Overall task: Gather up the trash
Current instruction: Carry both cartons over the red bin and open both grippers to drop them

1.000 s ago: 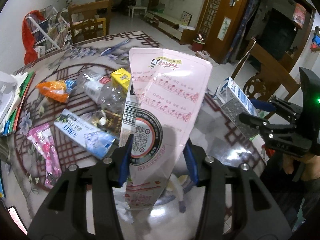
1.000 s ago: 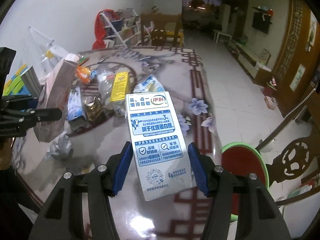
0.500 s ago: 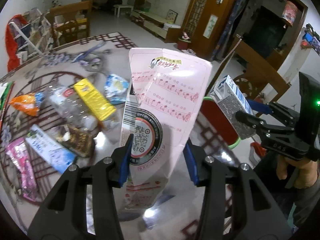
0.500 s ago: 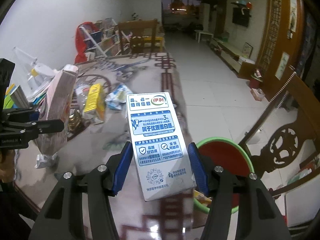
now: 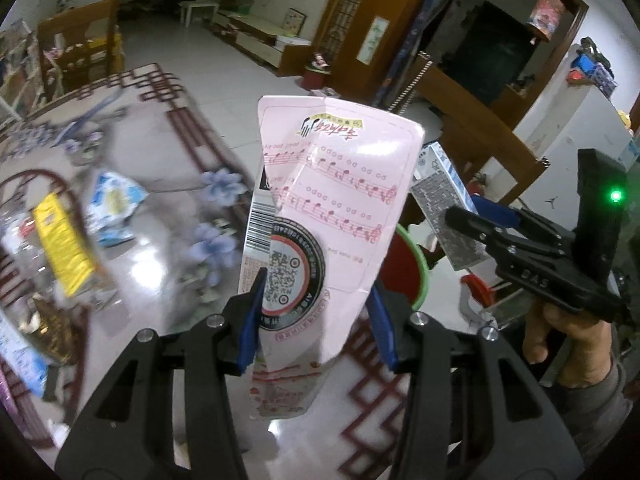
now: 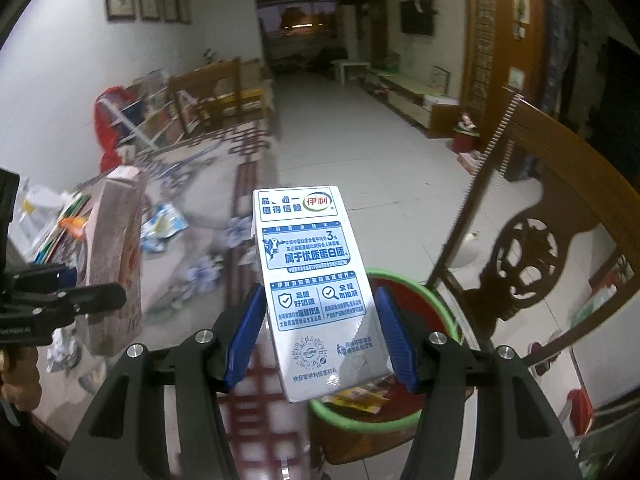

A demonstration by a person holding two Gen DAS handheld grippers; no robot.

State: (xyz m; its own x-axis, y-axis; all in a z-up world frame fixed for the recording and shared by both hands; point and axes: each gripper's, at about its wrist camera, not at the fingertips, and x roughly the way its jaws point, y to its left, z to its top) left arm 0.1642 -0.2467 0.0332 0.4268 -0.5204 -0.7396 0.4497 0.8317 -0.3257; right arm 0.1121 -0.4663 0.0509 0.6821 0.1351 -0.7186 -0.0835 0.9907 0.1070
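Beyond the tabletop [image 6: 192, 280] edge sits the green-rimmed bin [image 6: 424, 292]: my right tool [image 6: 320, 336] clamps the milk carton [image 6: 316, 280] over it, my left tool [image 5: 316, 312] grips the pink carton [image 5: 332, 208] short of it, so I'd centre each before opening.

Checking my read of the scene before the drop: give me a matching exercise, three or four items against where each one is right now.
Things:
1. pink carton
2. blue-and-white milk carton
3. yellow box
4. green-rimmed bin

Places:
A. lying on the table
B. on the floor past the table edge
C. clamped in the left gripper
D. clamped in the right gripper

Pairs: 1-C, 2-D, 3-A, 4-B
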